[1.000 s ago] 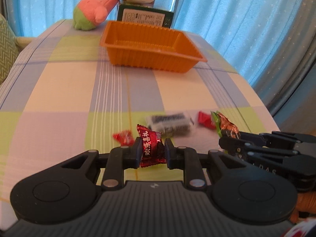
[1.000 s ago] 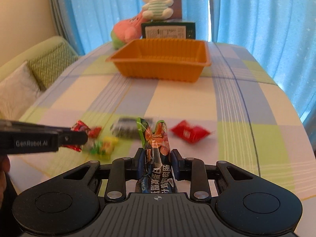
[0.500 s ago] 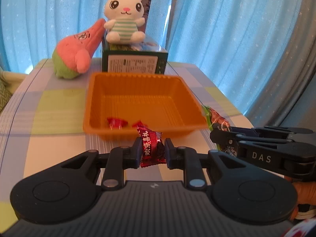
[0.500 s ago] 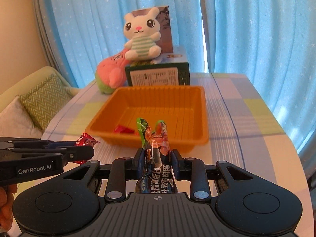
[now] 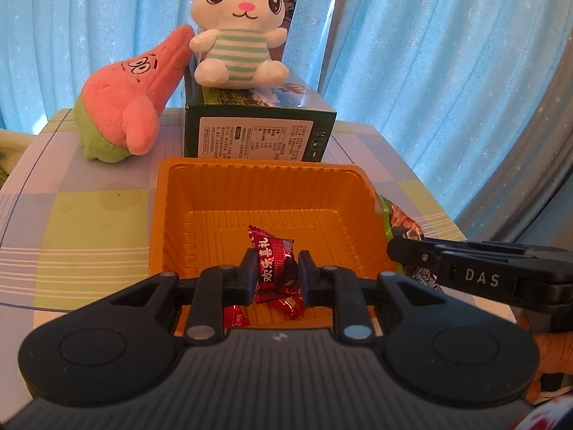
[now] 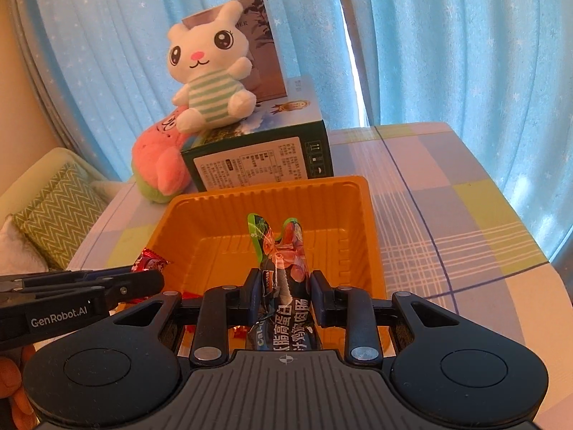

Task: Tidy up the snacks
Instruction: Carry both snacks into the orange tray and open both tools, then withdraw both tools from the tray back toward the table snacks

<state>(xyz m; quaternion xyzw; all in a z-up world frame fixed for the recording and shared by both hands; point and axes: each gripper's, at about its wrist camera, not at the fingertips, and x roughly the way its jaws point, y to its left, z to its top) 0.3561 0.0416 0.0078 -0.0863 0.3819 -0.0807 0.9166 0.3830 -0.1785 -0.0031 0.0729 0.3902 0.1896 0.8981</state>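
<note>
An orange plastic tray [image 5: 222, 193] [image 6: 200, 222] sits on the checked tablecloth. My left gripper [image 5: 275, 268] is shut on a red-wrapped candy [image 5: 274, 256] and holds it over the tray's near half. My right gripper [image 6: 285, 286] is shut on a dark sausage snack packet [image 6: 283, 261] with a green-edged top, over the tray's near edge. The right gripper's fingers [image 5: 412, 249] show at the tray's right rim in the left wrist view. The left gripper's fingers [image 6: 143, 283] show at the tray's left side in the right wrist view. Red candies [image 5: 236, 317] lie in the tray's near end.
A green box [image 5: 258, 132] stands right behind the tray with a white bunny plush [image 5: 238, 32] on top. A pink star plush [image 5: 132, 100] leans at its left. Blue curtains hang behind. A sofa with a zigzag cushion [image 6: 61, 211] lies to the left.
Both grippers moved forward from the table's near part, where loose snacks lay, to over the orange tray, each still holding its snack. The tray and plush toys now loom closer.
</note>
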